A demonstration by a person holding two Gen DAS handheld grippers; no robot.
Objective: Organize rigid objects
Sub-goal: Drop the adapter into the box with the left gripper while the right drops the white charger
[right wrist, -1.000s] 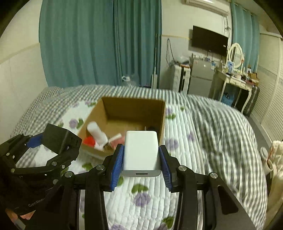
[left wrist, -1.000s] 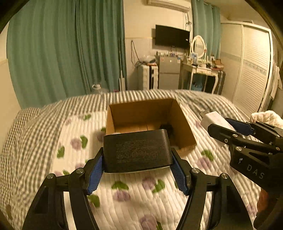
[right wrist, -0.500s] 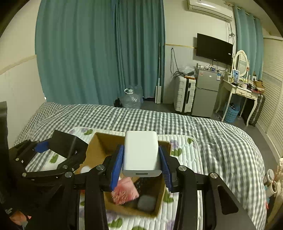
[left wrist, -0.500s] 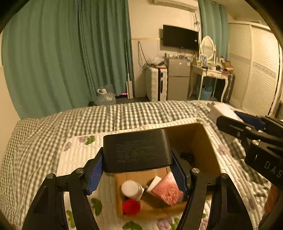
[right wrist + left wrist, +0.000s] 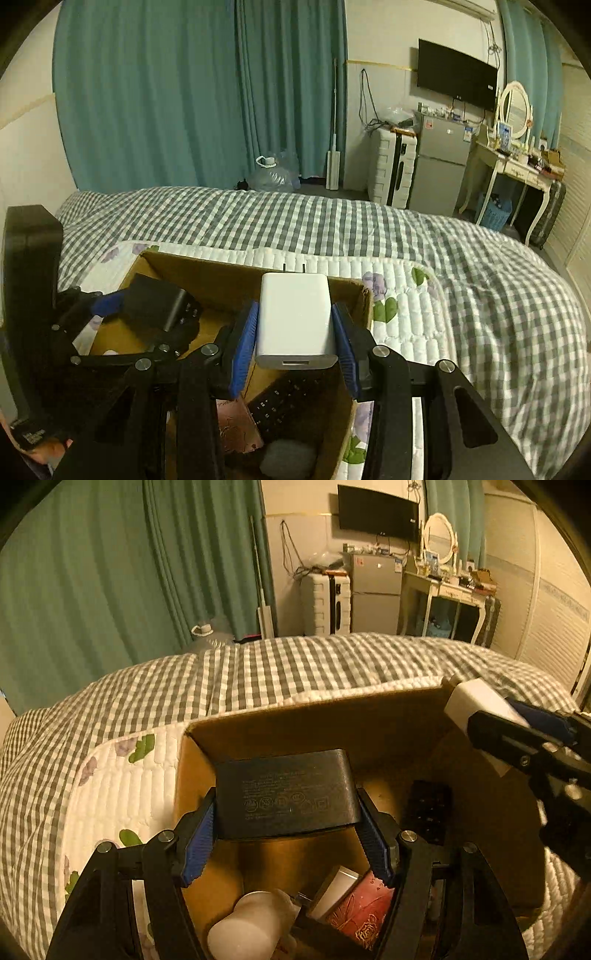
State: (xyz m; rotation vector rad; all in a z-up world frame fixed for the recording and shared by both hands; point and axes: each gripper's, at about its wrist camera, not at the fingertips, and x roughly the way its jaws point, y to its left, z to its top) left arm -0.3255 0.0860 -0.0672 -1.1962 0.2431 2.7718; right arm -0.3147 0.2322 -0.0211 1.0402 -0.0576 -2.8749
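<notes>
Left wrist view: left gripper (image 5: 286,829) pinches black charger (image 5: 286,792) above cardboard box (image 5: 325,720), near its left wall. Right gripper (image 5: 295,345) pinches white charger (image 5: 295,319) over the box's far right corner.

Black charger (image 5: 286,794) between blue pads (image 5: 197,843), white charger (image 5: 295,321) between blue pads (image 5: 243,347) too. Brown cardboard box (image 5: 325,720) sits on a white quilt (image 5: 122,786) with purple and green flowers, over a grey-and-white checked bedspread (image 5: 369,229). Teal curtains (image 5: 203,92) behind. Red patterned packet (image 5: 362,908) inside the box.
</notes>
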